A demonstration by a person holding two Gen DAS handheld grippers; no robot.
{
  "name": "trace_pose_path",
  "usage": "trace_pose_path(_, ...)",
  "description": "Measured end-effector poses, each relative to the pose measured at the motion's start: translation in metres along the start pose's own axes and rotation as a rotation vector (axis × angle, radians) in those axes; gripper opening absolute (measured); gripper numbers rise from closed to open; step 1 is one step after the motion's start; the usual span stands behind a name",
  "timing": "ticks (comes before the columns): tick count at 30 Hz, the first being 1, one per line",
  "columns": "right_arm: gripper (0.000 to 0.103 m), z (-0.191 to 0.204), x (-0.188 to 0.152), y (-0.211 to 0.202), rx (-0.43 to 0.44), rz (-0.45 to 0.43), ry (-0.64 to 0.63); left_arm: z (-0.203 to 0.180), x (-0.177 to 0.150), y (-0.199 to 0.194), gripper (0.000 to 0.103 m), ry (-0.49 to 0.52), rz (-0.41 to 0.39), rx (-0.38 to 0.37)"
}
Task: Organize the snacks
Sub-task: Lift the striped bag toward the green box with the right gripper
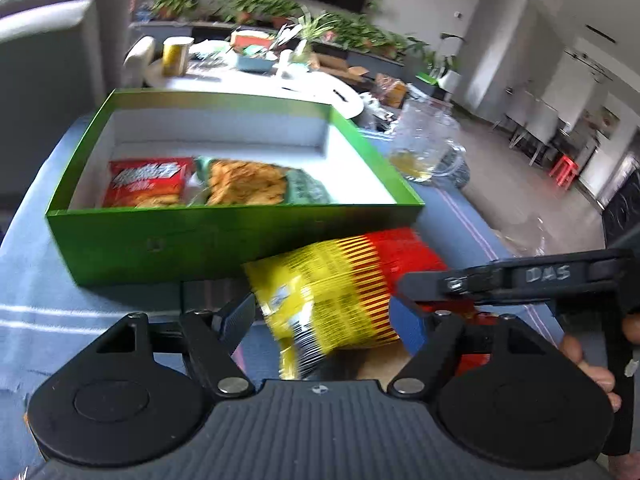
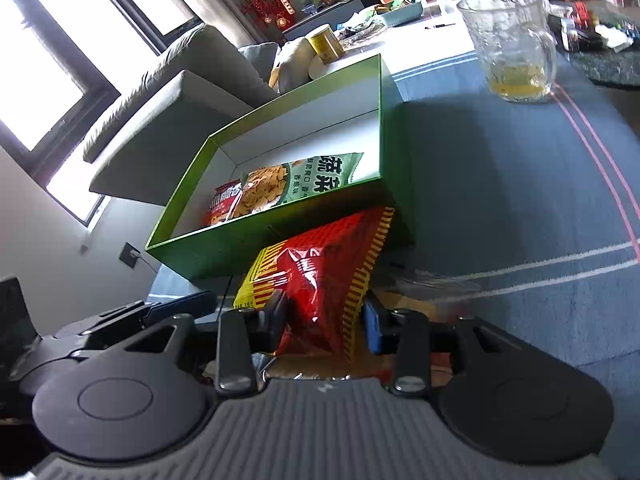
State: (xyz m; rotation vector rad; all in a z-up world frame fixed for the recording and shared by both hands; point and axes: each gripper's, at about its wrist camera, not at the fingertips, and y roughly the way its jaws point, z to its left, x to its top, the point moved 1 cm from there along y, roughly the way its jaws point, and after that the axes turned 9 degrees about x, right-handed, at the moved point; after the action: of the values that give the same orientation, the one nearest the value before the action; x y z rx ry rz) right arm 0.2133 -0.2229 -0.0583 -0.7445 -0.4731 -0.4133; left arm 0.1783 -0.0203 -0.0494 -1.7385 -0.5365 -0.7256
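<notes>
A red and yellow snack bag (image 1: 340,292) hangs just in front of the green box (image 1: 160,240), above the blue cloth. My right gripper (image 2: 324,316) is shut on this bag (image 2: 320,272). My left gripper (image 1: 324,316) has its jaws around the bag's yellow end; whether they press it I cannot tell. The right gripper's arm (image 1: 520,276) shows at the right of the left wrist view. Inside the box (image 2: 276,236) lie a red snack pack (image 1: 146,182) and a green snack pack (image 1: 256,182), also seen in the right wrist view (image 2: 280,184).
A glass mug (image 2: 516,44) with a little yellow liquid stands on the blue cloth right of the box; it also shows in the left wrist view (image 1: 428,144). A yellow can (image 1: 176,56) and clutter sit on the white table behind. A grey sofa (image 2: 168,96) is left.
</notes>
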Motion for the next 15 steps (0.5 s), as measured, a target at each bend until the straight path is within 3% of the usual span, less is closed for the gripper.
trace_pose_path(5,0.033,-0.032,0.004,-0.008,0.105,-0.007,0.174,0.013,0.0,0.005,0.08,-0.065,0.03,-0.019)
trace_pose_path(11,0.032,-0.04,0.005,-0.019,0.116,-0.024,0.21,0.009,0.002,0.017,0.084,-0.104,0.06,-0.081)
trace_pose_path(14,0.033,-0.039,0.006,-0.019,0.101,-0.024,0.203,0.005,0.004,0.023,0.081,-0.122,0.076,-0.116)
trace_pose_path(15,0.033,-0.037,0.006,-0.018,0.097,-0.023,0.197,0.001,0.004,0.025,0.075,-0.115,0.082,-0.135)
